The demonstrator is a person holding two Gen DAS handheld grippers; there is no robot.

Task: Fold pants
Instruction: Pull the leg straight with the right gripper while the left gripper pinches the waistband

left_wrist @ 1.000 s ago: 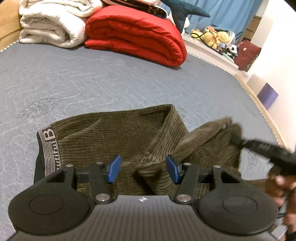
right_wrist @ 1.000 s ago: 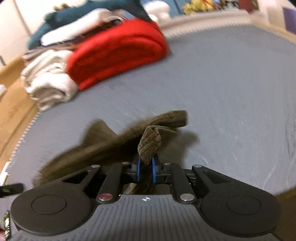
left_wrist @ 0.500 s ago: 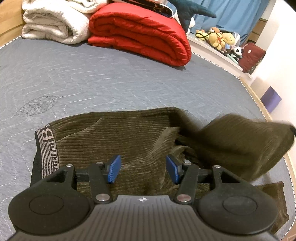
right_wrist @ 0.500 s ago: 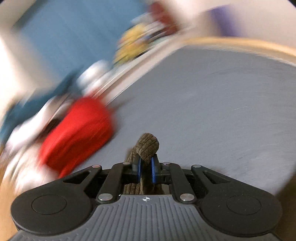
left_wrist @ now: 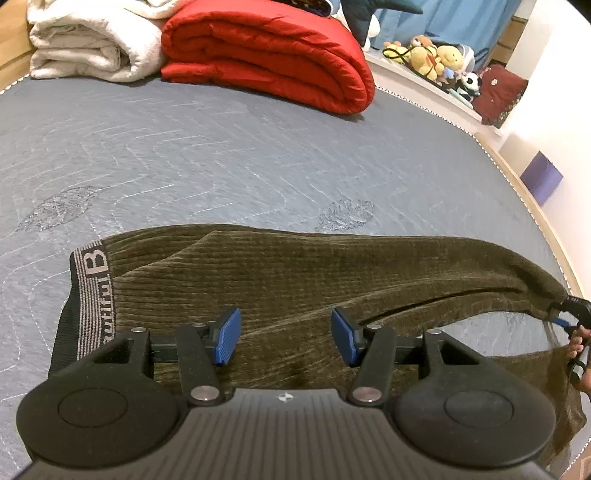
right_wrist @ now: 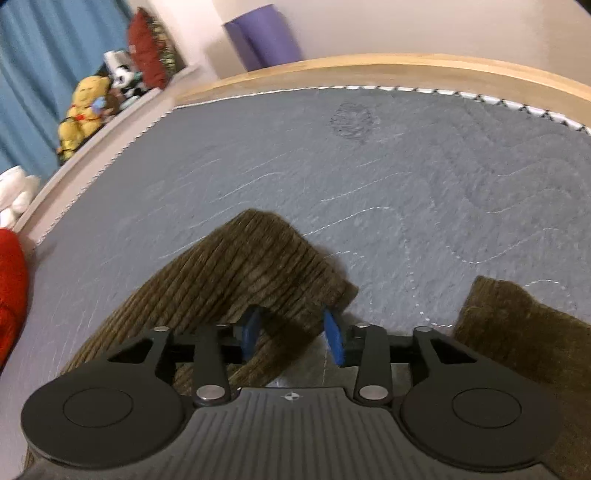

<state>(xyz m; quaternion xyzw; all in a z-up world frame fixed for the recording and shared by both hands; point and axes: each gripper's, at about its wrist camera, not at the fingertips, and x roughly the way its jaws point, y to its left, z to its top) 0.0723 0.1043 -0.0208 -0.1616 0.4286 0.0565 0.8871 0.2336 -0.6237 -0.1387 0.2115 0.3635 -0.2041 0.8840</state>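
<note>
A grey woven waistband (left_wrist: 90, 291) at the left end of olive corduroy pants (left_wrist: 295, 280) carries pale lettering running along the band. A large capital "B" reads clearly, and smaller letters before it look like "utiful", the first ones hidden behind the gripper body. No other text, number or label can be read in either view.

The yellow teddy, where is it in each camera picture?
Left wrist view: yellow teddy sits top right, on the ledge past the bed.
Right wrist view: yellow teddy sits upper left, on that ledge.
Shared landmark: the blue curtain behind it.
</note>
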